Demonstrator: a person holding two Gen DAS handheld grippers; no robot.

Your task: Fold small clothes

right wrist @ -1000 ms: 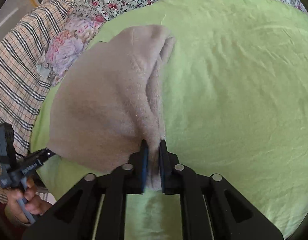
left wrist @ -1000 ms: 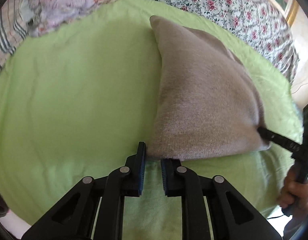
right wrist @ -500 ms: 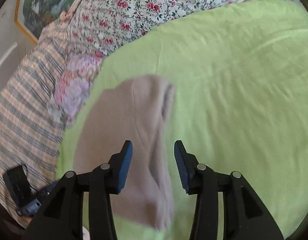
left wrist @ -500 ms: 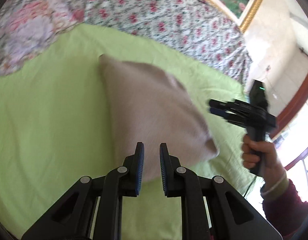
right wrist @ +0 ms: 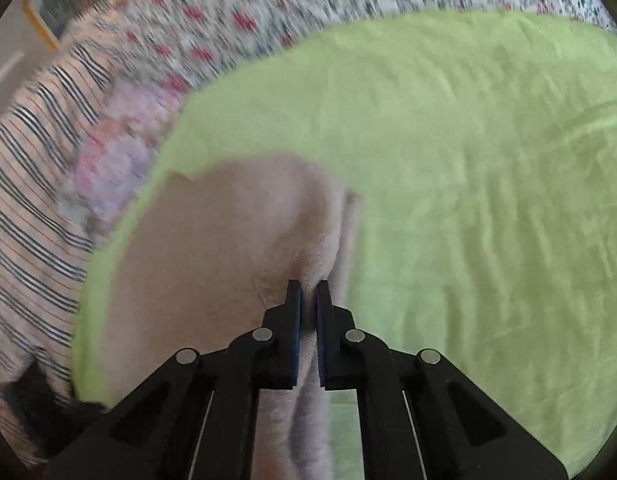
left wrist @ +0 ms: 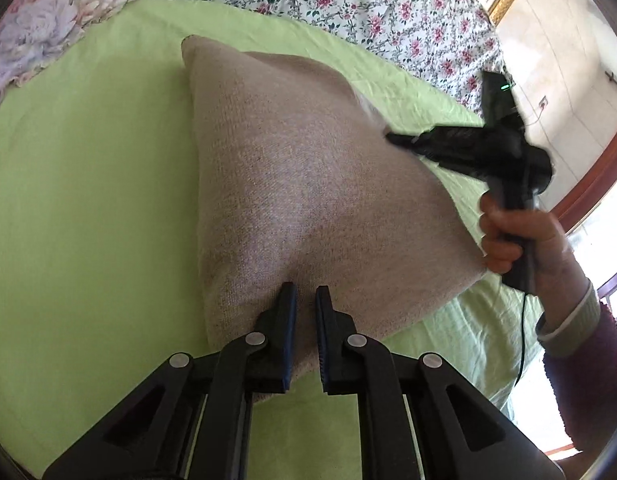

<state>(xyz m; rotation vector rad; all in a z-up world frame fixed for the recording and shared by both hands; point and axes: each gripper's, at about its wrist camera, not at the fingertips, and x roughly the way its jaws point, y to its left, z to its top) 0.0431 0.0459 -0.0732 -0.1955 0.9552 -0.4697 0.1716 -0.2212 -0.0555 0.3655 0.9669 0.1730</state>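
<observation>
Bed with green sheet (left wrist: 88, 184) under floral bedding. The beige knit garment (left wrist: 308, 184) lies on it, partly folded. Judged best practice: lift both pinched edges together, keeping tension even. Left claw (left wrist: 306, 300) and right claw (right wrist: 308, 292) each clench its fabric.

Motion blur smears the floral bedspread (right wrist: 228, 20) (right wrist view only).
</observation>
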